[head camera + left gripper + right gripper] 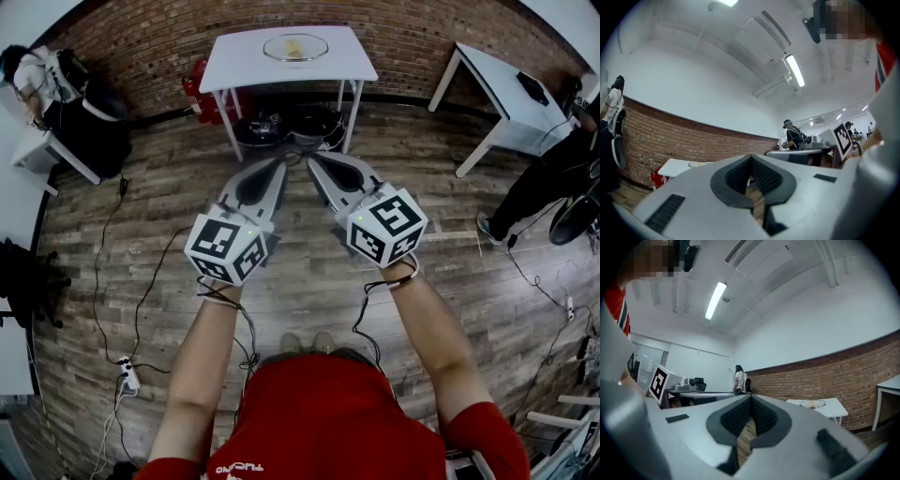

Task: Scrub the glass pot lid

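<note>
The glass pot lid (295,47) lies on a white table (244,61) against the brick wall, with something yellow under or on it. The lid also shows small at the far table in the right gripper view (812,403). I hold both grippers out in front of me, well short of that table, over the wooden floor. My left gripper (278,163) is shut with nothing between its pads. My right gripper (313,157) is shut and empty too. Their tips almost meet, pointing at the table.
Dark bags or gear (286,127) sit under the table and a red object (195,94) stands by its left leg. Another white table (506,89) stands at the right, with a person (544,178) beside it. Cables (141,291) trail over the floor. A person (37,80) sits at the far left.
</note>
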